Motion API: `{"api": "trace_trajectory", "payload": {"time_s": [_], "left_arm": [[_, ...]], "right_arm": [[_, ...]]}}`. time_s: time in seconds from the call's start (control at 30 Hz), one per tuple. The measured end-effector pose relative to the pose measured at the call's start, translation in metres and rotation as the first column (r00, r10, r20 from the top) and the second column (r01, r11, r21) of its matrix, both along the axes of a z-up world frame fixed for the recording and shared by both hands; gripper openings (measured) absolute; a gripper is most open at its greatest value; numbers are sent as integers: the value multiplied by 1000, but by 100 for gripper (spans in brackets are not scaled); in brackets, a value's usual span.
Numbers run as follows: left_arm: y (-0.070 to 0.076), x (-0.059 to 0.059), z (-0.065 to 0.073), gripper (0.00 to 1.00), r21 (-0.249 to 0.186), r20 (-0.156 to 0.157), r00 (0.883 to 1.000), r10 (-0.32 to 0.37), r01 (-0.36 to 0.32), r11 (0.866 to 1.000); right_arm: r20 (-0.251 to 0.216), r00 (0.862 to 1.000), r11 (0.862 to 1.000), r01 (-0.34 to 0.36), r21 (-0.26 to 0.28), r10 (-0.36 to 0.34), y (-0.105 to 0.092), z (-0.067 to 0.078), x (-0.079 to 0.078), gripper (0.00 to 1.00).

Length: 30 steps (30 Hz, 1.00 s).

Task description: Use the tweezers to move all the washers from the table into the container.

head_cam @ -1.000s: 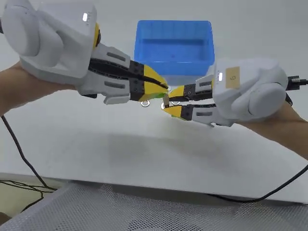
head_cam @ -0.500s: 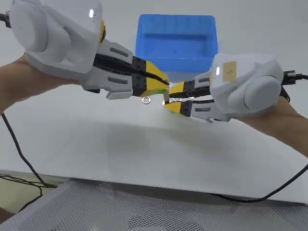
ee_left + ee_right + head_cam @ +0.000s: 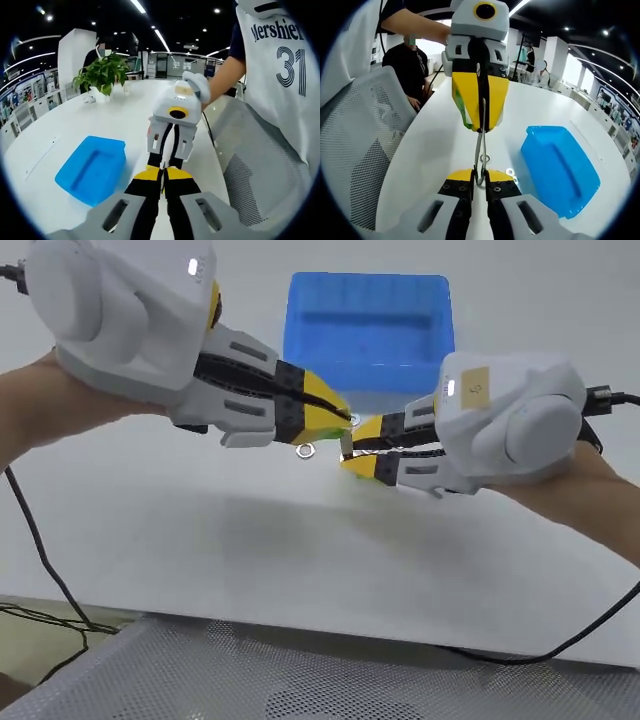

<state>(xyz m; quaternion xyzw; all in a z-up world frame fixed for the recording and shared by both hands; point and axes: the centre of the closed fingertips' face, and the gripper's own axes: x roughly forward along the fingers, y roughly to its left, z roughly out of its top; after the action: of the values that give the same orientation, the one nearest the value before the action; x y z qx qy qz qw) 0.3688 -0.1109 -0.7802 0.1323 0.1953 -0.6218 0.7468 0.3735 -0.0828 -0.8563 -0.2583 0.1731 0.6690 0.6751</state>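
**Tweezers held between both grippers, over the washers**
The right gripper's fingers are clamped on one end of the tweezers, and the left gripper's fingers look pressed together on the other. Washers lie on the table just beneath, near the blue container on the far side. Judged a regrasp step: next, settle the grip, then lower the tips onto a washer.

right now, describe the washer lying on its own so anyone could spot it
Start at the blue container and come toward the person to the left gripper's yellow tips. Below them lies a small silver washer, alone, while the other washers sit by the right gripper.
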Motion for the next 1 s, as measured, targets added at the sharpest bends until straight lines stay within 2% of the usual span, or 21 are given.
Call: {"api": "trace_trajectory", "payload": {"time_s": [0.13, 0.27, 0.6, 0.8, 1.0], "left_arm": [[-1, 0, -5, 6, 7, 11, 1000, -9, 9, 1000], [-6, 1, -3, 6, -13, -1, 1000, 1, -1, 1000], [-1, -1, -2, 6, 4, -15, 1000, -8, 8, 1000], [7, 2, 3, 6, -8, -14, 1000, -4, 4, 1000], [12, 6, 18, 6, -26, 8, 1000, -7, 7, 1000]], "right_arm": [[-6, 1000, 1000, 2, -1, -2, 0, 0, 0, 9], [-15, 1000, 1000, 8, 1, -8, -1, -1, 1, 9], [-10, 1000, 1000, -2, 2, 2, 1, 0, -1, 8], [-1, 1000, 1000, -2, 18, 2, 3, 8, 0, 8], [21, 1000, 999, -4, 40, 4, 2, 25, 4, 8]]}}
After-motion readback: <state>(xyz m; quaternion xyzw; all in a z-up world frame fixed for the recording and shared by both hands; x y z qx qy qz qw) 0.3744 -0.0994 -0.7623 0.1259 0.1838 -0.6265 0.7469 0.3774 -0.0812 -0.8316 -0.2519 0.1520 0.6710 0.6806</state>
